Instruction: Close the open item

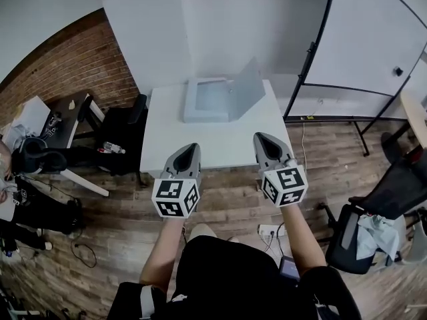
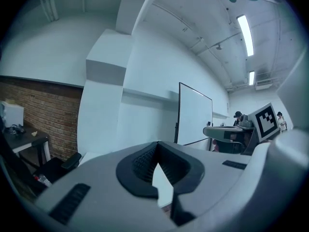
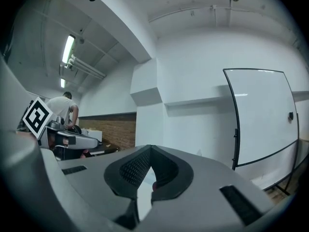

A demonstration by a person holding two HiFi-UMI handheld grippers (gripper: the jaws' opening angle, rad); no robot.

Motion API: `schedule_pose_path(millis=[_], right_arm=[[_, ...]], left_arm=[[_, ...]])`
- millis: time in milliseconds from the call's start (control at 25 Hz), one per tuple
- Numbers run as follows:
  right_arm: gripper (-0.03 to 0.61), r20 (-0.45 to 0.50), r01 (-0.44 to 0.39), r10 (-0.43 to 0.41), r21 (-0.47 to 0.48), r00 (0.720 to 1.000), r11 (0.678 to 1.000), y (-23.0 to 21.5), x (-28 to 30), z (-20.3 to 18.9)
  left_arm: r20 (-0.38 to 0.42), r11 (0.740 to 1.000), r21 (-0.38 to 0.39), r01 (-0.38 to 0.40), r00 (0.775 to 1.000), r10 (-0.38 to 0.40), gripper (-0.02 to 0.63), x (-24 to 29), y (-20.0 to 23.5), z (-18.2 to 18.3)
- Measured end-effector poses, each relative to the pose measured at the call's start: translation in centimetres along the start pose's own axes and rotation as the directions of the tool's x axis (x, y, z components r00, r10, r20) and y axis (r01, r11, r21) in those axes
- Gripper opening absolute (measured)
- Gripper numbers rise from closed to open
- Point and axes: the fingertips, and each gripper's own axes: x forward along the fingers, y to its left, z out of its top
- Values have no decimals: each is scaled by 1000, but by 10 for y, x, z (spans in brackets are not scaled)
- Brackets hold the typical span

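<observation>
1. The left gripper [image 1: 189, 153] hangs over the near edge of the white table [image 1: 223, 142]. In the left gripper view its 2 ribbed pads [image 2: 142, 162] meet at the tips, with nothing between them.
2. The right gripper [image 1: 264, 143] is level with it, a little apart to the right. Its pads [image 3: 133, 168] are likewise pressed together at the tips and hold nothing.
3. The open item, a pale shallow box [image 1: 205, 102] (possibly a case; the head view is too small to tell), lies at the far middle of the table, well apart from both grippers.
4. Its lid [image 1: 245, 89] stands tilted up along the box's right side.
5. A black chair [image 1: 123, 129] sits just left of the table, in front of a brick wall [image 1: 67, 65].
6. A whiteboard [image 1: 373, 32] on a black frame stands to the right, and a second chair [image 1: 393, 199] is at the right edge on the wooden floor [image 1: 227, 199].
</observation>
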Motion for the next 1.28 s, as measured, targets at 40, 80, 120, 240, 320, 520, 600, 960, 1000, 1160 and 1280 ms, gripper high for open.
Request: schedule_pose_path(millis=[40,80,120,240,320,520,600,960,1000,1160,1280], right_arm=[[38,-1,-6,6,6,1000,1000,0,0,-1],[38,-1,-14,14,11,1000,1000,1,0,-1],[38,2,-21,21,17,1000,1000,2,1,-2],[38,7,-35,34,31,999,999,3,4,-3],[38,5,-40,39,33,999,999,4,8,-5],[38,-2,-40,40,28,999,999,-2,19,-7],[38,-5,-38,38,31,999,999,-6,27,-8],[38,-18,-39,40,44,999,998,-29,73,-13],[38,-21,-39,40,46,999,998,-32,81,-14],[38,-31,-35,36,55,999,998,-46,111,-16],[38,-31,-35,37,57,999,998,-56,137,-16]], left_arm=[[-1,1000,-1,-1,1000,1,11,0,0,-1],[-4,1000,0,-3,1000,3,11,0,0,-2],[-7,1000,1,-4,1000,4,11,0,0,-4],[-17,1000,3,-8,1000,8,11,1,1,-8],[-27,1000,-1,-14,1000,14,11,2,4,-11],[-30,1000,-4,-9,1000,9,11,12,9,-11],[-34,1000,-5,-5,999,5,11,21,13,-11],[-40,1000,-23,-1,999,0,11,67,36,-7],[-39,1000,-24,2,999,-3,11,74,39,-5],[-42,1000,-21,13,999,-14,11,104,54,0],[-47,1000,-20,25,999,-25,11,129,68,2]])
